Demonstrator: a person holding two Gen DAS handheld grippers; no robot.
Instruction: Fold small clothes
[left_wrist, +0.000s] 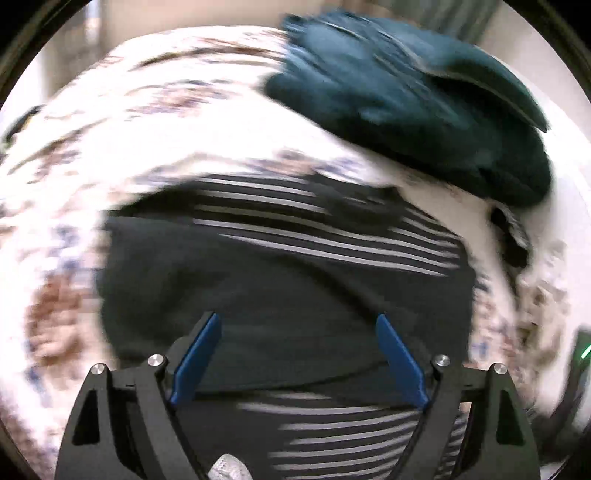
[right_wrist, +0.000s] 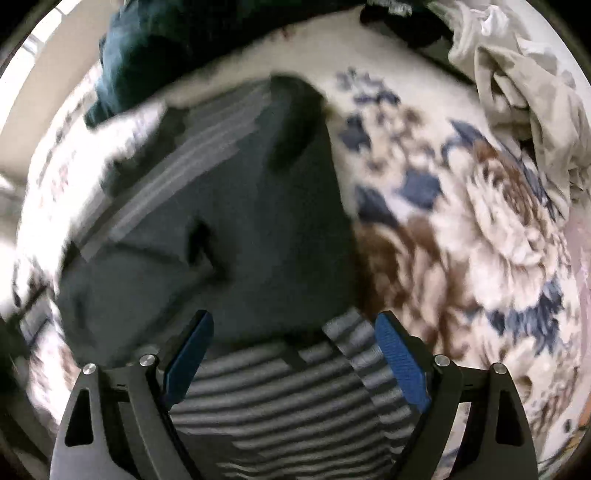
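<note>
A dark garment with grey-striped panels (left_wrist: 280, 288) lies folded over on a flower-patterned bedspread (left_wrist: 147, 122). My left gripper (left_wrist: 297, 325) hovers over its plain dark part, blue pads wide apart, with nothing between them. In the right wrist view the same garment (right_wrist: 229, 229) spreads below my right gripper (right_wrist: 293, 325), which is open above the striped part (right_wrist: 280, 387); the pads do not press on the cloth. Both views are blurred by motion.
A dark teal garment (left_wrist: 413, 96) lies bunched on the bedspread beyond the striped one, also visible as a teal garment (right_wrist: 147, 48) in the right wrist view. A crumpled beige cloth (right_wrist: 517, 81) sits at the far right. The flowered bedspread (right_wrist: 461, 221) extends to the right.
</note>
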